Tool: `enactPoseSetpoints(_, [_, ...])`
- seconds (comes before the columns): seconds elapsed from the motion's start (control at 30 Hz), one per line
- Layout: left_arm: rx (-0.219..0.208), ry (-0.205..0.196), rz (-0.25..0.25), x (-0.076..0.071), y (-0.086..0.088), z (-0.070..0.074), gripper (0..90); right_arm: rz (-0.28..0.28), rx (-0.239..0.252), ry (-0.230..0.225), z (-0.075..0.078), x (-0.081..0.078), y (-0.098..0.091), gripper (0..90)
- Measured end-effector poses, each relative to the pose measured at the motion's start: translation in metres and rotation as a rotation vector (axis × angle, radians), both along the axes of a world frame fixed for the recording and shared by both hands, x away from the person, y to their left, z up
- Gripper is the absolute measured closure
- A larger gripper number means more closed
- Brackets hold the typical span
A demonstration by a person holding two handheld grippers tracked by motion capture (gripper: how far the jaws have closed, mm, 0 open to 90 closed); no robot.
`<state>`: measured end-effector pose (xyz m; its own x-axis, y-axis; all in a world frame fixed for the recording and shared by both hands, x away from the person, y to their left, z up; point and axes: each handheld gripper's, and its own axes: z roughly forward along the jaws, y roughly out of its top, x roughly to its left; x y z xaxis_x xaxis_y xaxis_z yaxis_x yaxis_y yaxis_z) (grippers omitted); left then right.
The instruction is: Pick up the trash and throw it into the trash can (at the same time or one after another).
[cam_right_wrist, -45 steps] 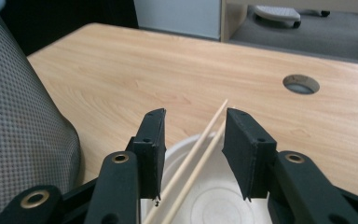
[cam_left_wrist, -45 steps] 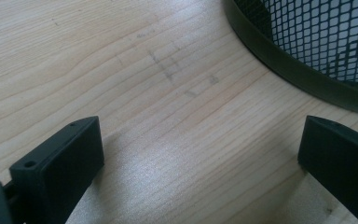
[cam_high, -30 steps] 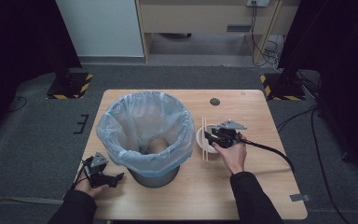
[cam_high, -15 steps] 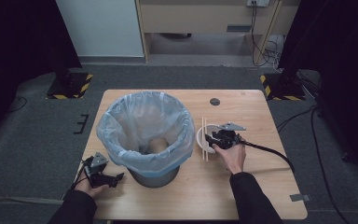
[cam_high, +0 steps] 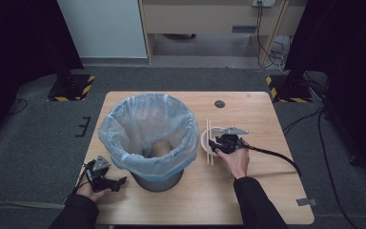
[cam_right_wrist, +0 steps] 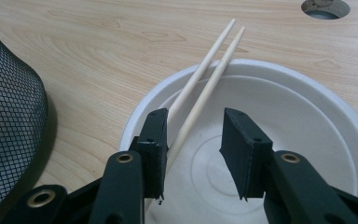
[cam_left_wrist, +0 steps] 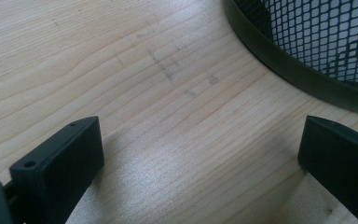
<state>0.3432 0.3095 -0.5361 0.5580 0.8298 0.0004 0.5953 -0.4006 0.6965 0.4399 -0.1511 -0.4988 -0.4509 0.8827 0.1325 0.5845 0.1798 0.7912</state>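
Note:
A white bowl (cam_right_wrist: 307,121) sits on the wooden table to the right of a mesh bin (cam_high: 157,179) lined with a pale blue bag (cam_high: 145,126). Two wooden chopsticks (cam_right_wrist: 214,60) lie side by side across the bowl's left rim. My right gripper (cam_right_wrist: 193,135) hovers low over the bowl, jaws partly apart. One chopstick runs between them close to the left jaw and the other passes behind that jaw; neither is pinched. From above, the right gripper (cam_high: 214,145) is at the bowl (cam_high: 206,137). My left gripper (cam_high: 121,181) rests open on the table left of the bin, with bare wood between its jaws (cam_left_wrist: 200,154).
A brownish item (cam_high: 159,149) lies inside the bag. The bin's dark base ring (cam_left_wrist: 298,74) stands just past the left gripper. A round cable hole (cam_high: 219,103) is at the table's far side. The right gripper's cable (cam_high: 271,155) trails off to the right.
The right gripper has crept slightly left and nearer over the bowl, toward the chopsticks. The left gripper has stayed in place.

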Motion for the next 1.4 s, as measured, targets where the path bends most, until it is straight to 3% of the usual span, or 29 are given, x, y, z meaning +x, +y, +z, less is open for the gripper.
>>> enactPoseSetpoints(0.17, [0.000, 0.000, 0.000, 0.0000, 0.0000, 0.0000, 0.0, 0.003, -0.028, 0.008, -0.0011, 0.0002, -0.0011, 65.5])
enactPoseSetpoints(0.77, [0.000, 0.000, 0.000, 0.0000, 0.0000, 0.0000, 0.0, -0.009, -0.041, 0.030, 0.0010, -0.0004, -0.0035, 84.4])
enactPoseSetpoints(1.4, [0.000, 0.000, 0.000, 0.0000, 0.0000, 0.0000, 0.0, -0.019, -0.030, 0.021, 0.0075, -0.0004, -0.0075, 85.8])
